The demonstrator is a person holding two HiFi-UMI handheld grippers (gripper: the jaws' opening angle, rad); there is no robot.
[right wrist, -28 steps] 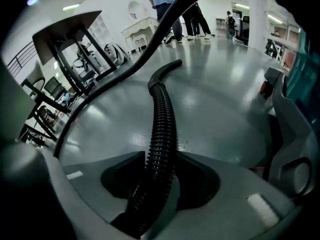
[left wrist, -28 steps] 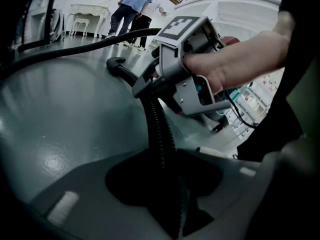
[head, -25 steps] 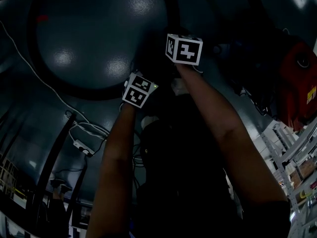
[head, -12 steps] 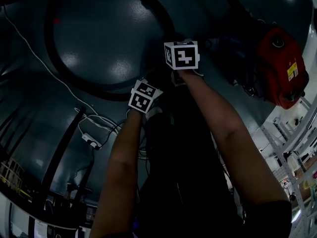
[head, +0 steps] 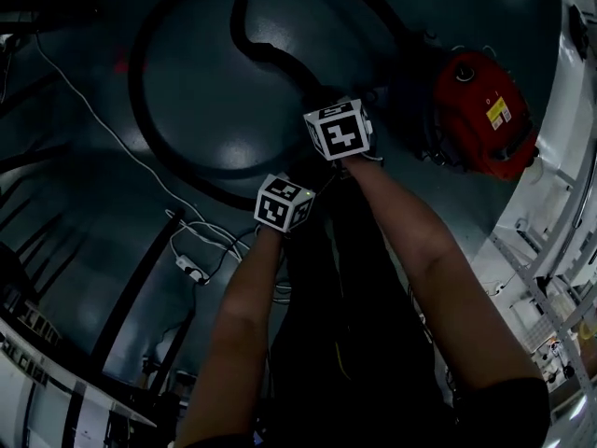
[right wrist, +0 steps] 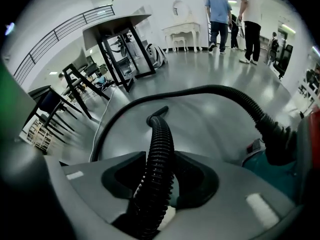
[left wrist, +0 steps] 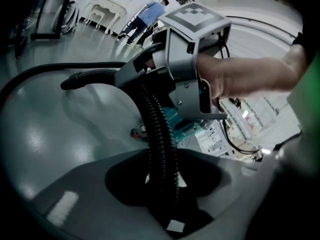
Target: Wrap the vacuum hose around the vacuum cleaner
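The red vacuum cleaner (head: pixel 476 110) stands on the dark floor at the upper right of the head view. Its black ribbed hose (head: pixel 270 59) lies in a wide loop across the floor and ends in a curved nozzle (head: pixel 241 12). My left gripper (head: pixel 284 203) and my right gripper (head: pixel 338 131) sit close together on it, the right one farther along. In the left gripper view the hose (left wrist: pixel 160 144) runs up between the jaws of the left gripper (left wrist: pixel 160 166), shut on it, to the right gripper (left wrist: pixel 192 69). The right gripper (right wrist: pixel 157 179) is shut on the hose (right wrist: pixel 159 149) too.
A white cable with a power strip (head: pixel 191 269) trails over the floor at the left. White shelving (head: pixel 560 287) borders the right edge. Far off stand a black table (right wrist: pixel 117 29), chairs (right wrist: pixel 75 84), a white dresser (right wrist: pixel 182 31) and two people (right wrist: pixel 218 11).
Both grippers have risen with the hose between their jaws. In the head view the red vacuum cleaner and the hose loop have come further into the picture.
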